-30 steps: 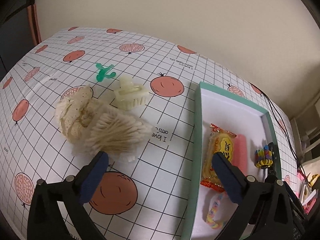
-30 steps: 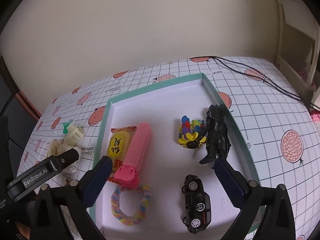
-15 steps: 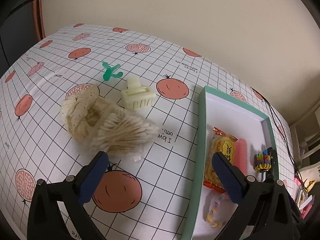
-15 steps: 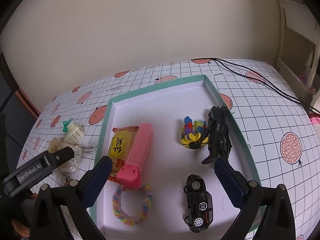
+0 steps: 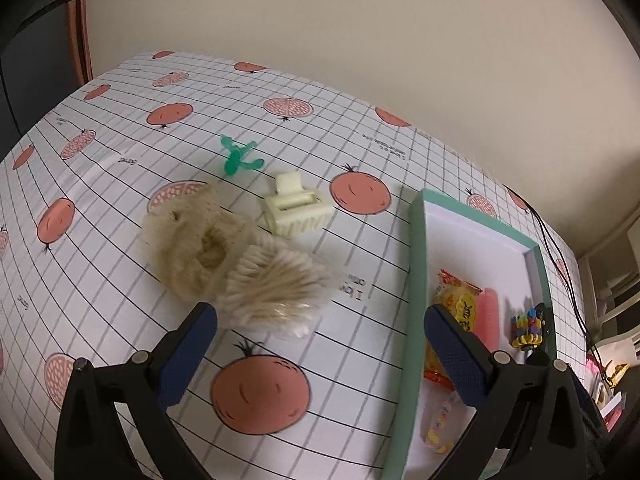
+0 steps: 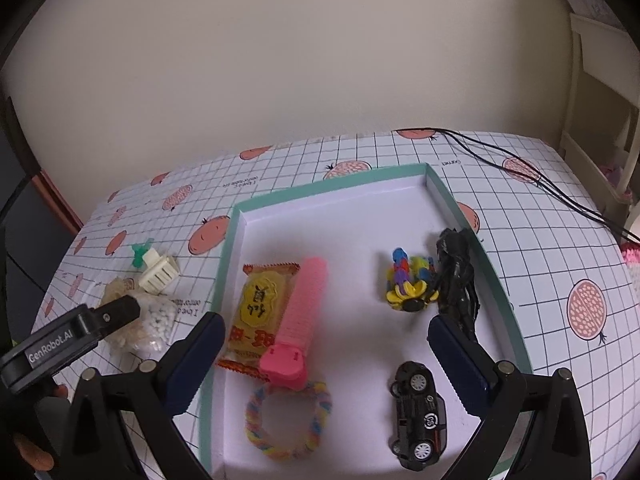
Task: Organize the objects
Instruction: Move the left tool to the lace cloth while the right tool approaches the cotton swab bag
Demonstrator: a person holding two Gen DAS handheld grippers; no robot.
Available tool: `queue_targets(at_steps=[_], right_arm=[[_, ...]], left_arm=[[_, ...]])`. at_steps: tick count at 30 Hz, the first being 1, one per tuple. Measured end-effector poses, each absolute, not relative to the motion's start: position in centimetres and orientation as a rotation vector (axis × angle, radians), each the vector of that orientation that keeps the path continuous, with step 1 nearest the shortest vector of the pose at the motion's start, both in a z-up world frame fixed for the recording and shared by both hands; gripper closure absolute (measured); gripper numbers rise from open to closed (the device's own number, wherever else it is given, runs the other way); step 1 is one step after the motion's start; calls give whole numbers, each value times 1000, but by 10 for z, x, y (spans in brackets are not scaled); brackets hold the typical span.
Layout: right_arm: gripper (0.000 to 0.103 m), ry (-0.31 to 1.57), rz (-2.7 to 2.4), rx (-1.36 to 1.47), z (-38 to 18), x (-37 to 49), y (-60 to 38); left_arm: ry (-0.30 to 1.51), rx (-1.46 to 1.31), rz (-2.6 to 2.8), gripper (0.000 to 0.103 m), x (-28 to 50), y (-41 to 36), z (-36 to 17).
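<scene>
Six items, among them a snack packet [image 6: 260,304] and toy car [image 6: 418,412], already lie in the teal-rimmed tray [image 6: 336,186], while a scrunchie [image 5: 192,240], cotton swab bag [image 5: 276,288], hair claw [image 5: 298,210] and green clip [image 5: 238,157] wait on the counter [image 5: 120,184] beyond both wide, empty tongs, left [image 5: 320,320] and right [image 6: 326,338].

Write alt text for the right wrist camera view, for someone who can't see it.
An open right hand-held gripper hovers over a teal-rimmed white tray holding a snack packet, pink comb, rainbow bracelet, black toy car, black figurine and colourful flower toy. Left of it, on the fruit-print tablecloth, lie a cream hair claw and bagged cotton swabs.
</scene>
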State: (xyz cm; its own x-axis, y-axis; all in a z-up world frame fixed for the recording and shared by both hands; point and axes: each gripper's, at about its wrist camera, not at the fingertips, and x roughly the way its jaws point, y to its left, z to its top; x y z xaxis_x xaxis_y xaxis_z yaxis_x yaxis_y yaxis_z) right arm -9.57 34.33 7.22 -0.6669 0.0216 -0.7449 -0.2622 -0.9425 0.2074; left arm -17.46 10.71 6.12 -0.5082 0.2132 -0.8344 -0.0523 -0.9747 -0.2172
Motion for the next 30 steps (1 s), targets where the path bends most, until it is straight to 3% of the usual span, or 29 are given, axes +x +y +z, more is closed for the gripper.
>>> queue_targets(at_steps=[10, 20, 30], right_arm=[[1, 390, 2766, -1187, 93, -112, 314], [4, 346, 2886, -1205, 110, -136, 253], [5, 288, 2949, -1314, 86, -160, 191]], left_arm=[[-460, -1484, 2612, 0, -193, 45, 63], [-504, -1430, 2691, 0, -207, -9, 72], [-481, -1461, 2683, 0, -220, -32, 62]])
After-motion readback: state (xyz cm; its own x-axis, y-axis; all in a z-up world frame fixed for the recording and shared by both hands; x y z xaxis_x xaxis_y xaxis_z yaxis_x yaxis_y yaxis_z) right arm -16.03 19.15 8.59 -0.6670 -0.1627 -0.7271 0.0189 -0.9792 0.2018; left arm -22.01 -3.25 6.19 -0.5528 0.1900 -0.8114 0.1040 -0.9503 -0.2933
